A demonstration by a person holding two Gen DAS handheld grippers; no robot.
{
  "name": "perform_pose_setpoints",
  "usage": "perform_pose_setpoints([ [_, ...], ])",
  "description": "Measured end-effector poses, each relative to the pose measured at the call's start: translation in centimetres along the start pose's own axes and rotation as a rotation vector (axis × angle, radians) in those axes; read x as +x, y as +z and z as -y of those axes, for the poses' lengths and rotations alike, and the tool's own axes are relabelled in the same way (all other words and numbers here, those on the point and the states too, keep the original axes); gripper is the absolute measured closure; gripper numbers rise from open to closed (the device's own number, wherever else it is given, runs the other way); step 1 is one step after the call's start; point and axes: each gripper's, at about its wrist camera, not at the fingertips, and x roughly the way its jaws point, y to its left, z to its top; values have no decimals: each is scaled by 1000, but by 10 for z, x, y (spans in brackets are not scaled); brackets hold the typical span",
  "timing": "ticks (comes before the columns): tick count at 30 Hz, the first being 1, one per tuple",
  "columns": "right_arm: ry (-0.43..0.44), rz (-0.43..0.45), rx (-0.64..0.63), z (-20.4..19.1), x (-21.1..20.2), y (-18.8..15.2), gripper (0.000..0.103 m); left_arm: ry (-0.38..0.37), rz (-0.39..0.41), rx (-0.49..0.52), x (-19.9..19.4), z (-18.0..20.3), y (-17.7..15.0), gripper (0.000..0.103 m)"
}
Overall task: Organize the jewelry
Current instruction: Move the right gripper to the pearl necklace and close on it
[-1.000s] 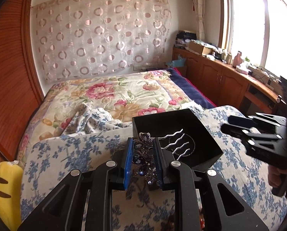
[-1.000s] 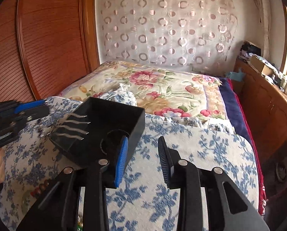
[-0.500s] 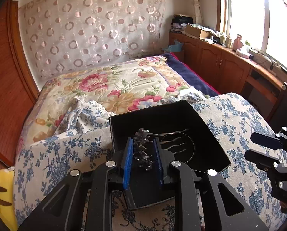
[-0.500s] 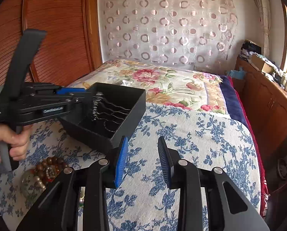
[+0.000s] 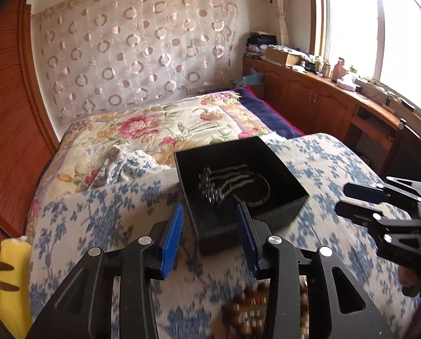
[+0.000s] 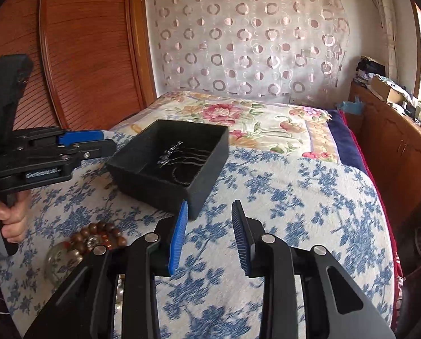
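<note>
Held the left gripper [image 5: 209,233] wide open and empty, just short of the black box [image 5: 278,212] – jeweled hair comb [image 5: 210,189] lying inside, beside a bangle [image 5: 260,195]. Kept the right gripper [image 6: 209,233] parted too, gripping nothing. Left the bead bracelet [image 6: 97,236] outside on the floral cloth [image 6: 295,197].

The left gripper [image 5: 209,231] hangs with jaws apart, empty, near a black box [image 5: 278,209] holding a hair comb [image 5: 213,189]. The right gripper [image 5: 351,197] is at right.
</note>
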Motion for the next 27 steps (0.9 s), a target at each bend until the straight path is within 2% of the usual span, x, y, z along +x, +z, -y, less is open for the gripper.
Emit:
perform_pose_setpoints([
  [13,92,-65,-40,-49,-20,-40,68,-45,-6,-31,-53,-6,-67,65],
  [20,170,-100,-75,-79,-32,-58,68,-54,-9,-64,-69,-7,-93,64],
  [27,194,-146,-125,-103,-23,-68,68,-62,-19,-88,-74,-9,-108,64],
])
